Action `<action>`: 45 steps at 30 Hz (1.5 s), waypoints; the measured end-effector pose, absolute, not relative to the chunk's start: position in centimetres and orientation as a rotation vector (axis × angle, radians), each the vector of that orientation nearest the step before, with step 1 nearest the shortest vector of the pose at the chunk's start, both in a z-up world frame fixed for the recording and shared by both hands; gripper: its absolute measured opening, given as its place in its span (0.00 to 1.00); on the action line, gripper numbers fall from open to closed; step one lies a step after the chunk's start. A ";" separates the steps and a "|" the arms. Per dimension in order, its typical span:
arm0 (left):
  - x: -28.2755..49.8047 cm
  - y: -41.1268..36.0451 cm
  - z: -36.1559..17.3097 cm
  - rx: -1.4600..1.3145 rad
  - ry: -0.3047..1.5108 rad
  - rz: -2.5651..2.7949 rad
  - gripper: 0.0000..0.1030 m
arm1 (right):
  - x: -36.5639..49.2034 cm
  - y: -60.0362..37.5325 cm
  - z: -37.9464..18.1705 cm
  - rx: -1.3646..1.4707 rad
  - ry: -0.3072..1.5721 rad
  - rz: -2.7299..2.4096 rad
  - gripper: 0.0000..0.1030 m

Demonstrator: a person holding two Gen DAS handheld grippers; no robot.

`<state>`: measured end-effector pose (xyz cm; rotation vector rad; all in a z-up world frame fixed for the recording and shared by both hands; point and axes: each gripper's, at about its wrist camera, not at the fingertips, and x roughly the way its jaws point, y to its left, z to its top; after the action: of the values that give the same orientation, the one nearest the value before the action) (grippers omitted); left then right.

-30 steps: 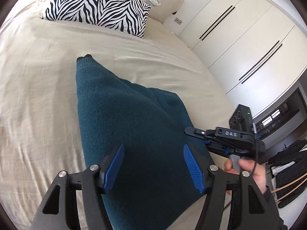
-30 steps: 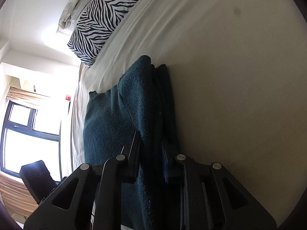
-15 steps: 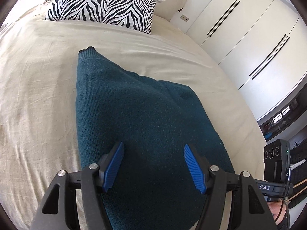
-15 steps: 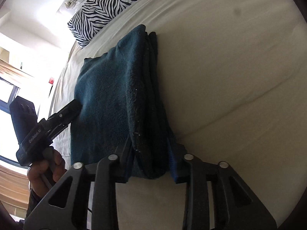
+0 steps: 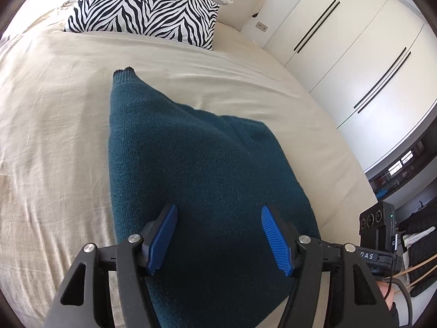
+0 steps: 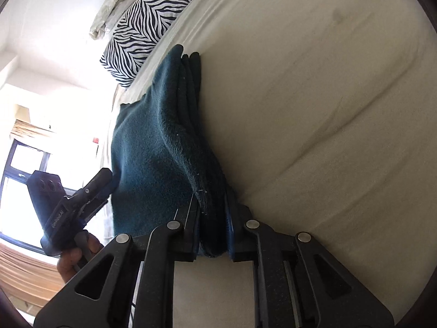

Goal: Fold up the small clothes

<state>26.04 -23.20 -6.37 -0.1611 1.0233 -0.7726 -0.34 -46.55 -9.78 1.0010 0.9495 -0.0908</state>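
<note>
Right now a dark teal knitted sweater (image 5: 196, 180) lies folded on the beige bed sheet (image 5: 54, 136), with one ribbed corner pointing toward a zebra-striped pillow (image 5: 144, 8) at the head of the bed. The left claw (image 5: 218, 239) hovers over the near part of the sweater, its blue ribbed pads (image 5: 273, 235) spread wide apart with nothing between them. From the right wrist camera, the right claw (image 6: 211, 235) is clenched on the thick folded edge of the sweater (image 6: 153, 147), the stacked layers pinched between its two fingers at the near end of the garment. That edge rises slightly from the sheet (image 6: 314, 109) where it is pinched, while the rest of the fabric stays flat on the bed. The left claw (image 6: 106, 176) also shows in that view, held in a hand (image 6: 73, 257) beside the sweater's far side. White wardrobe doors (image 5: 341, 41) with dark handles stand beyond the bed, and a bright window (image 6: 21, 186) is visible behind the left claw.
</note>
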 end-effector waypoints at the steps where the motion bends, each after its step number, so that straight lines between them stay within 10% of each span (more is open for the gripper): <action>1: 26.4 -22.9 -5.9 -0.166 1.011 -0.768 0.65 | -0.6 -46.6 -9.2 0.994 0.952 -0.093 0.20; 11: 32.6 -26.0 -6.4 -0.006 1.006 -0.696 0.58 | 5.5 -47.7 -1.6 0.919 0.831 -0.029 0.26; 20: 34.3 -27.0 -10.3 0.007 1.033 -0.668 0.60 | 16.5 -47.4 -7.6 0.935 0.941 -0.093 0.26; 25: 34.6 -27.3 -11.1 0.001 1.022 -0.679 0.61 | 16.6 -49.5 -10.9 1.005 0.892 -0.081 0.06; 45: 28.4 -25.9 -9.0 0.095 0.989 -0.661 0.60 | 10.3 -45.0 -9.0 0.927 0.922 -0.016 0.10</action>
<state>28.36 -25.91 -8.96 0.0953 0.9886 -0.6609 10.28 -45.00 -8.99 0.9274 0.9219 -0.0160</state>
